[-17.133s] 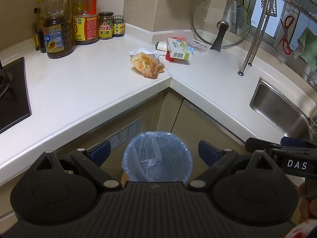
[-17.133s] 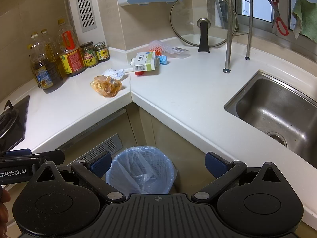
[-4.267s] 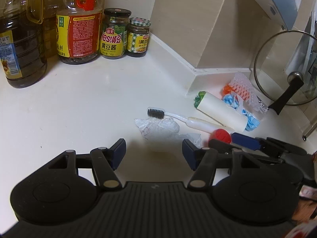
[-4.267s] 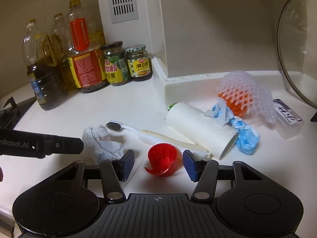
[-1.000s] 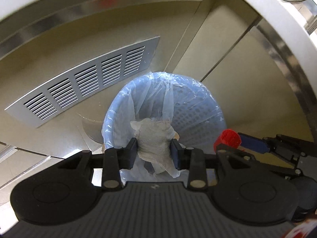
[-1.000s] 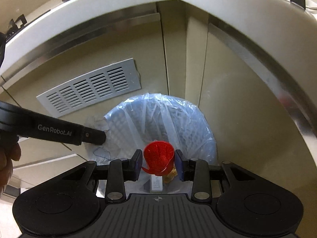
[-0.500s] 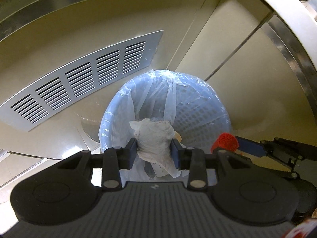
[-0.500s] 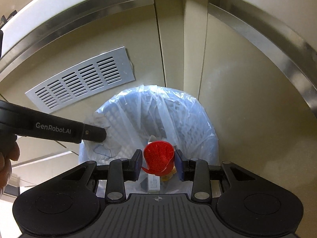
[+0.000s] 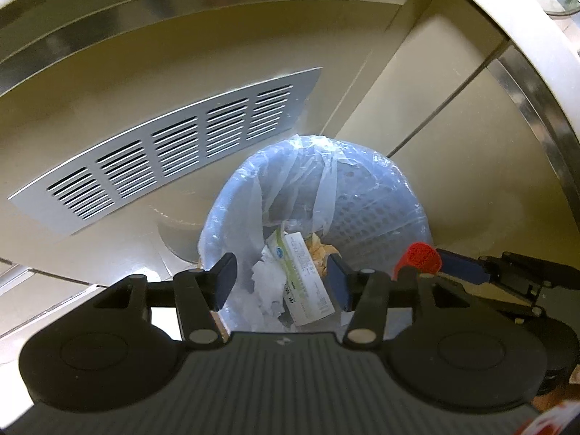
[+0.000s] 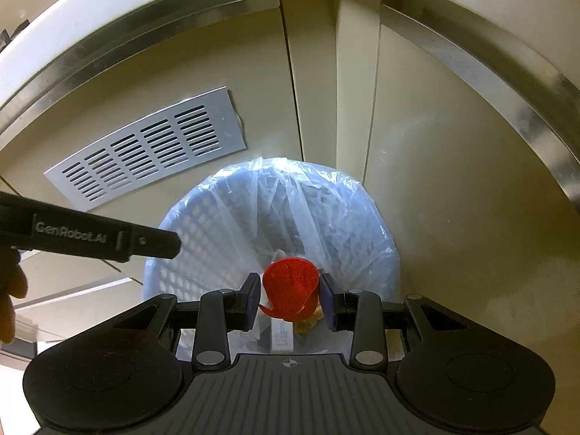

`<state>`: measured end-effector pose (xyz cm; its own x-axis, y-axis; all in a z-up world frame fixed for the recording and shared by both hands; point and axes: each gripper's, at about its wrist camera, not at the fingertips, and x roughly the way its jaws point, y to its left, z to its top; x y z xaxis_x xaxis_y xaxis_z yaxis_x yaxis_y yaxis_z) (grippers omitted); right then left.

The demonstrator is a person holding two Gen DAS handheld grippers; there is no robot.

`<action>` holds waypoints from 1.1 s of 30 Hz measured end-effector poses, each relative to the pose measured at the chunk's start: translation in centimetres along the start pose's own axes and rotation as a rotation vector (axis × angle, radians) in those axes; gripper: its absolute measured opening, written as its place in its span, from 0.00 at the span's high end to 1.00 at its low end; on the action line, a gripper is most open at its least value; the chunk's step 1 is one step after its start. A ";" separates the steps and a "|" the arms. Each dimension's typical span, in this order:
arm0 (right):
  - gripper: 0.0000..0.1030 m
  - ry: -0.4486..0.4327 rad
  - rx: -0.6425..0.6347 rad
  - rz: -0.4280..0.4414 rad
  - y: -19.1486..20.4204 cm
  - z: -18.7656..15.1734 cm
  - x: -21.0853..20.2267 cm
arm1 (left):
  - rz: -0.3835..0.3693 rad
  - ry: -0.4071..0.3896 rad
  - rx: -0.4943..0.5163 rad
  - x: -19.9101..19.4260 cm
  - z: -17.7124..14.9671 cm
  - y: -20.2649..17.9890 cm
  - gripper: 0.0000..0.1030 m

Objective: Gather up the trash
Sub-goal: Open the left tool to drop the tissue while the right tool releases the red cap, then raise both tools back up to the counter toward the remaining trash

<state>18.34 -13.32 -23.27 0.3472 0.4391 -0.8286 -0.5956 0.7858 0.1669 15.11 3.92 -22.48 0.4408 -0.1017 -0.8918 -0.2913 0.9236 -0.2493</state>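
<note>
A blue mesh trash bin point(image 9: 380, 195) point(image 10: 203, 224) with a clear liner stands on the floor below both grippers. My left gripper point(image 9: 281, 282) hangs over the bin with its jaws opening and nothing between them. The crumpled white tissue point(image 9: 266, 290) lies down in the bin beside a white and green carton point(image 9: 308, 279) and an orange-brown wrapper point(image 9: 320, 250). My right gripper point(image 10: 290, 299) is shut on a red plastic cap point(image 10: 290, 286) point(image 9: 420, 255) above the bin's near side. The left gripper's finger point(image 10: 152, 243) reaches in from the left in the right wrist view.
Beige cabinet fronts with a silver vent grille point(image 9: 174, 145) point(image 10: 145, 152) rise behind the bin. The white countertop edge point(image 10: 108, 11) with a steel strip curves overhead. A hand point(image 10: 9, 290) shows at the left edge.
My left gripper's jaws have spread apart and the white tissue has dropped from between them into the bin. The right gripper still holds the red cap and has edged closer over the bin.
</note>
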 end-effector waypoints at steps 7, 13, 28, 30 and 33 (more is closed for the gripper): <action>0.65 -0.002 -0.006 0.008 0.2 0.3 0.2 | 0.011 0.000 -0.012 -0.4 -0.1 0.6 0.51; 0.65 -0.004 -0.001 0.011 0.3 0.6 0.6 | 0.003 0.000 -0.018 -0.3 -0.2 0.8 0.51; 0.46 -0.002 0.009 0.021 0.3 0.9 1.8 | 0.006 -0.002 -0.036 -0.2 -0.4 1.1 0.51; 0.46 0.008 0.012 0.019 0.3 0.8 1.8 | 0.006 -0.003 -0.037 -0.2 -0.5 1.1 0.51; 0.46 0.019 0.007 0.017 0.5 0.7 1.4 | 0.003 -0.009 -0.038 -0.5 -0.6 1.1 0.51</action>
<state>19.02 -12.01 -24.03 0.3228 0.4440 -0.8358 -0.5964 0.7812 0.1846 14.07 4.79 -22.50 0.4471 -0.0954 -0.8894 -0.3248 0.9091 -0.2608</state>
